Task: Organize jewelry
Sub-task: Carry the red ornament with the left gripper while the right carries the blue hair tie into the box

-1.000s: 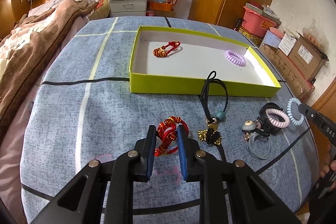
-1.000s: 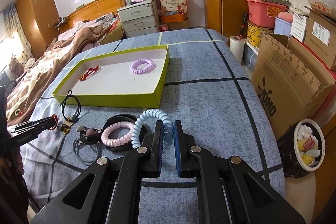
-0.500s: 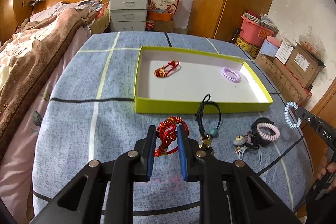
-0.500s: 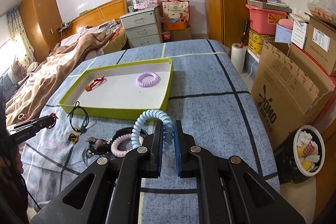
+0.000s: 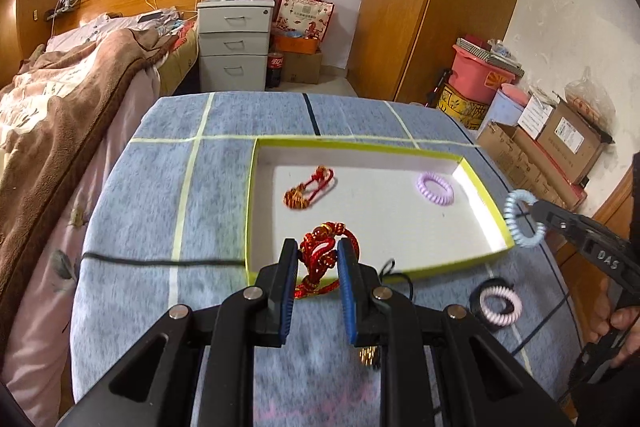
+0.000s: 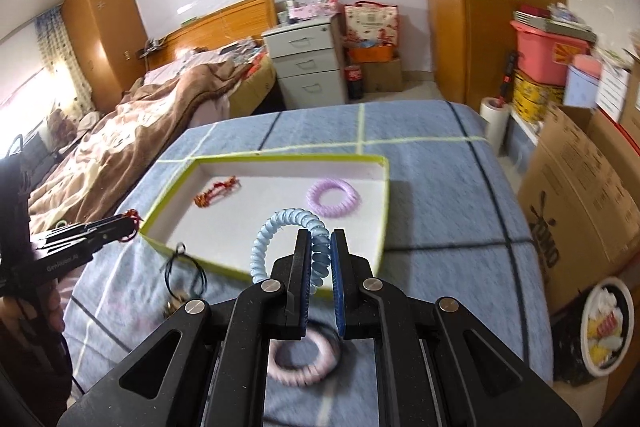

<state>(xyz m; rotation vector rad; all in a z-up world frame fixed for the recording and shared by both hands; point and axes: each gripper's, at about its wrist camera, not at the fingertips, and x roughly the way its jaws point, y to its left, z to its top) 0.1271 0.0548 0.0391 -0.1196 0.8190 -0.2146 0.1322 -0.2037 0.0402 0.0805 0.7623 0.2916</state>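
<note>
Bedroom, blue checked worktop [image 5: 144, 187] | left hand-held gripper [image 5: 318, 259] pinching red knotted bracelet [image 5: 324, 253] over green tray's [image 5: 250, 211] near-left rim | right hand-held gripper [image 6: 320, 253] pinching blue coil band [image 6: 280, 227] over tray's near-right edge | tray's centre lying bare.

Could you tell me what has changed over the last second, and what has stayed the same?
Both grippers rose and moved toward the green box. The left gripper carried the red knotted bracelet over its near edge; the right gripper brought the blue coil band alongside. Both stay clamped. The red bracelet and purple coil band inside haven't moved.
</note>
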